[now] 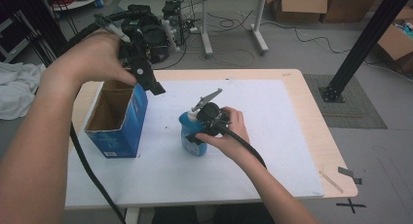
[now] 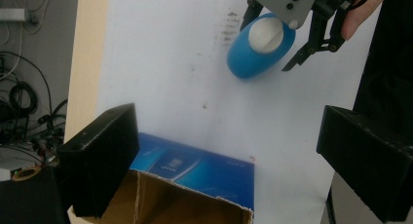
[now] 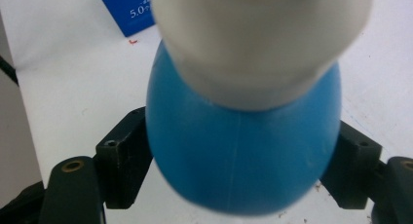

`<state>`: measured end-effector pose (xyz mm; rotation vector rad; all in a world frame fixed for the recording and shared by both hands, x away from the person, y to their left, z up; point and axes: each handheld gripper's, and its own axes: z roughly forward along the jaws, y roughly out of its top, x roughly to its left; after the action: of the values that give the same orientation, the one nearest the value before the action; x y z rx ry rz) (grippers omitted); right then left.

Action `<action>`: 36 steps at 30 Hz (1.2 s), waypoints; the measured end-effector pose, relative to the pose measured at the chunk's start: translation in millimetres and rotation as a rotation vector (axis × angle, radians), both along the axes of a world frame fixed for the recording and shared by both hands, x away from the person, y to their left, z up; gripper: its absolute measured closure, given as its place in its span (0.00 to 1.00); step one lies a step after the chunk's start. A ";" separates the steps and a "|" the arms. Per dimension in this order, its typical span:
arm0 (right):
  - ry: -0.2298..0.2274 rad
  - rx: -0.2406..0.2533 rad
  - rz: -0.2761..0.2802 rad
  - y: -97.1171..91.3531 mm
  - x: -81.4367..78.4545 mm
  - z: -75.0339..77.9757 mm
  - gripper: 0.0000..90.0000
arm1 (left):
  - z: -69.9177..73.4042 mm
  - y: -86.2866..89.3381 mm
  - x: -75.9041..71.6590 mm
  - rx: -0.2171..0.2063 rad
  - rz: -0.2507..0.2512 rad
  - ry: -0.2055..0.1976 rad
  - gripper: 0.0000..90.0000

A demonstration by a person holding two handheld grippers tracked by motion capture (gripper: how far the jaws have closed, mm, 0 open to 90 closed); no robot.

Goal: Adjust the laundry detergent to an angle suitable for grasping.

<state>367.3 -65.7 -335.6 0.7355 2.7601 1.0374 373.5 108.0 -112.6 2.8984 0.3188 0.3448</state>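
Blue bottle (image 1: pixel 191 135) with white cap (image 1: pixel 193 115), upright near the middle of the table (image 1: pixel 292 151). Right gripper (image 3: pixel 238 185) straddling its rounded body, jaws at either side, contact not clear enough to tell. Left gripper (image 2: pixel 234 170) held wide open, empty, above an open blue box (image 1: pixel 117 119) toward the left edge. Likely smooth, slippery plastic, light, slightly squashy; best held low on the body.

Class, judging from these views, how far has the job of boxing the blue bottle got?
Done: the blue box stands open. In hand: the right hand-held gripper straddles the blue bottle, which stands on the white mat. Left: lifting it in; the left hand-held gripper hovers over the box.
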 end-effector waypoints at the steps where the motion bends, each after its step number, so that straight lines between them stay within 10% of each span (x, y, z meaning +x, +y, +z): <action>1: 0.002 -0.003 -0.001 1.3 -0.3 -0.6 0.28 | -0.3 0.2 0.1 0.000 0.000 0.001 0.10; 36: -0.093 -0.018 -0.017 3.5 0.9 -2.3 0.48 | -2.9 2.4 2.7 0.006 0.008 0.009 0.10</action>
<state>368.2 -62.2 -337.9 0.6895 2.6766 1.0146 376.2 110.5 -115.4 2.9065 0.3319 0.3345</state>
